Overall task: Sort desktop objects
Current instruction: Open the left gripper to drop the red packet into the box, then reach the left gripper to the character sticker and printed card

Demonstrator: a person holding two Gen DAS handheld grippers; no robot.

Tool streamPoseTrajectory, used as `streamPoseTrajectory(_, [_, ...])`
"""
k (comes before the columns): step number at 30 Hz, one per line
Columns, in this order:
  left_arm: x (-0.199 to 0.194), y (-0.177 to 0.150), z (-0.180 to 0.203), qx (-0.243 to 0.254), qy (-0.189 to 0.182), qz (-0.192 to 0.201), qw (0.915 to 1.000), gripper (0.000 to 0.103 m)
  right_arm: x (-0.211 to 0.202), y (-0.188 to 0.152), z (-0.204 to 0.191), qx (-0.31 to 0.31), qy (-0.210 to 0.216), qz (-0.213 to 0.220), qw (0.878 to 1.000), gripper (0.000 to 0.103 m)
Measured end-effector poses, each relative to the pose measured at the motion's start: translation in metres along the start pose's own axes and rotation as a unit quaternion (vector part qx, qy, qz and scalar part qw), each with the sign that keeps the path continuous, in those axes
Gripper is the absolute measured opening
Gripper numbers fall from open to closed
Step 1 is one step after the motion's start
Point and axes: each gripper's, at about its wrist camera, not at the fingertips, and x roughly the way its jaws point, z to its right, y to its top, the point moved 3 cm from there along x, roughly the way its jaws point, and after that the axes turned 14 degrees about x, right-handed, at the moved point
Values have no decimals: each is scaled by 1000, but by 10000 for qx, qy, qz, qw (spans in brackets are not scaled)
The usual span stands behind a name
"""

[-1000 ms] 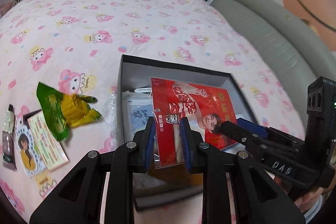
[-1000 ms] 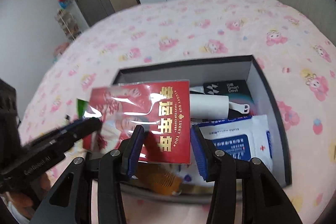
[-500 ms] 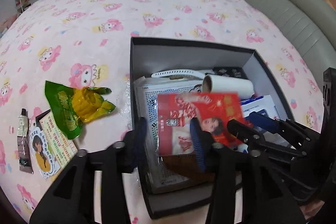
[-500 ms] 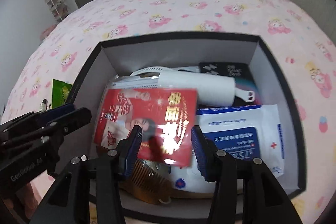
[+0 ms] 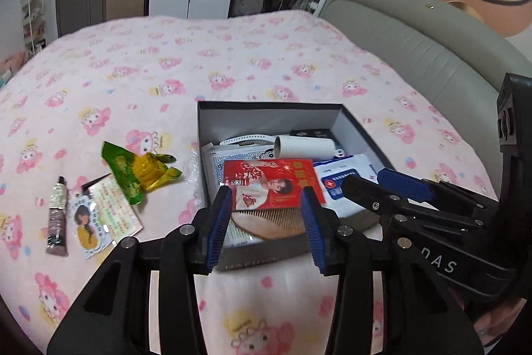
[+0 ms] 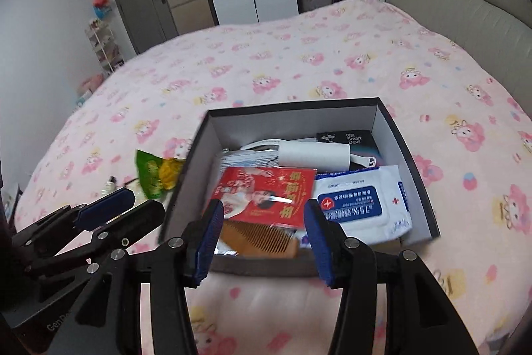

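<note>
Red packet (image 5: 271,183): flat inside the box, on top of the other contents, printed side up; touched by neither gripper.
Box (image 5: 266,113): dark outside, grey inside, lidless, resting on the pink bedspread (image 5: 232,69).
Comb (image 6: 259,240): wooden, partly under the red packet's near edge, against the box's near wall.
Wipes pack (image 6: 360,203): white and blue, just right of the red packet, inside the box.
White roll (image 5: 304,147): lying on its side behind the red packet, near the box's back wall.
Black carton (image 6: 352,138): in the far right corner of the box.
Left gripper (image 5: 267,227): fingers spread wide, nothing between them, hovering at the box's near edge.
Right gripper (image 6: 262,238): fingers spread wide, nothing held, above the near wall of the box.
Green and yellow wrapper (image 5: 139,170): on the bedspread, left of the box.
Card (image 5: 106,212): left of the wrapper, flat on the bedspread.
Small tube (image 5: 57,217): just beside the card, farthest left.
</note>
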Motion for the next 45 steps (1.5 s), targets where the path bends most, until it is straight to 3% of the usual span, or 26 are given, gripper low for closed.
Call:
streamPoseTrajectory(13, [-73, -57, -9, -92, 24, 140, 9999, 42, -57, -65, -39, -258, 240, 193, 9992, 46])
streamPoseTrajectory(25, [-93, -108, -69, -654, 539, 56, 9964, 42, -27, -105, -109, -766, 651, -112, 9949, 46])
streamPoseTrajectory(34, [-75, -128, -123, -1062, 878, -53, 9904, 42, 20, -113, -151, -966, 844, -438, 9908, 46])
streamPoseTrajectory(45, [11, -141, -195, -1747, 858, -440, 9799, 42, 125, -95, -177, -1061, 824, -1068, 9852, 46])
